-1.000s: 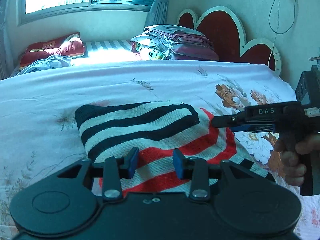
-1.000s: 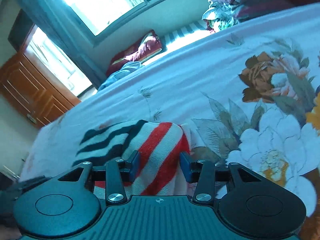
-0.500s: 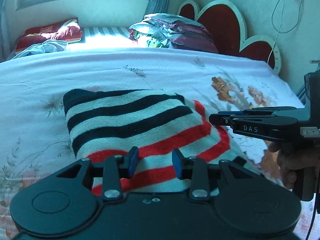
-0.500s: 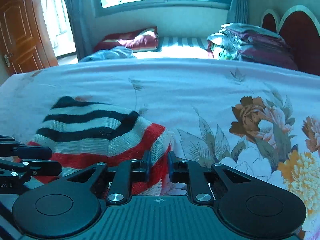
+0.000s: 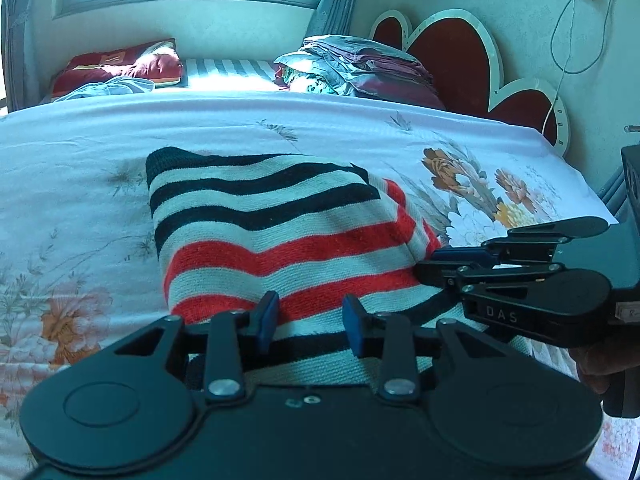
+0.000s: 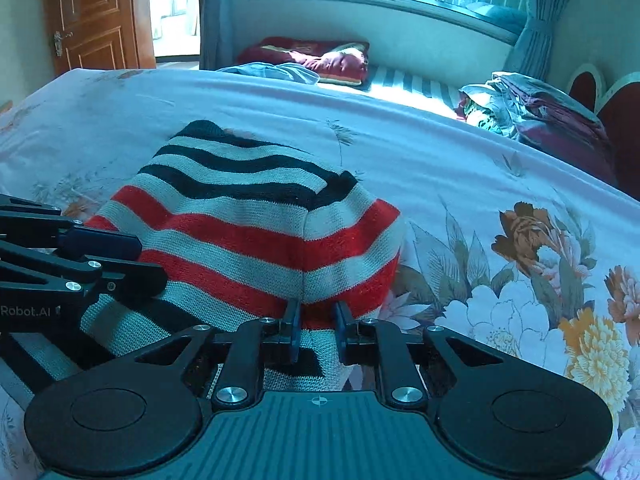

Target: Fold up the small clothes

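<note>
A small knitted sweater (image 5: 280, 236) with black, red and cream stripes lies partly folded on the floral bed sheet (image 5: 80, 168). My left gripper (image 5: 310, 320) is open just over its near edge, touching nothing that I can see. My right gripper (image 6: 316, 326) has its jaws close together over the sweater's (image 6: 256, 232) near right edge; whether the pads pinch the knit is unclear. The right gripper also shows in the left wrist view (image 5: 452, 262), at the sweater's right side. The left gripper also shows in the right wrist view (image 6: 128, 256), over the sweater's left part.
A stack of folded bedding (image 5: 360, 68) sits at the far side by the red heart-shaped headboard (image 5: 452, 56). A red pillow (image 5: 120, 64) and a blue cloth (image 5: 108, 90) lie under the window. A wooden door (image 6: 96, 12) stands far left. A cable (image 5: 568, 48) hangs on the wall.
Both grippers have come closer to the sweater's near edge. The right gripper's jaws narrowed from wide open a second ago, then widened slightly. The left gripper stayed open.
</note>
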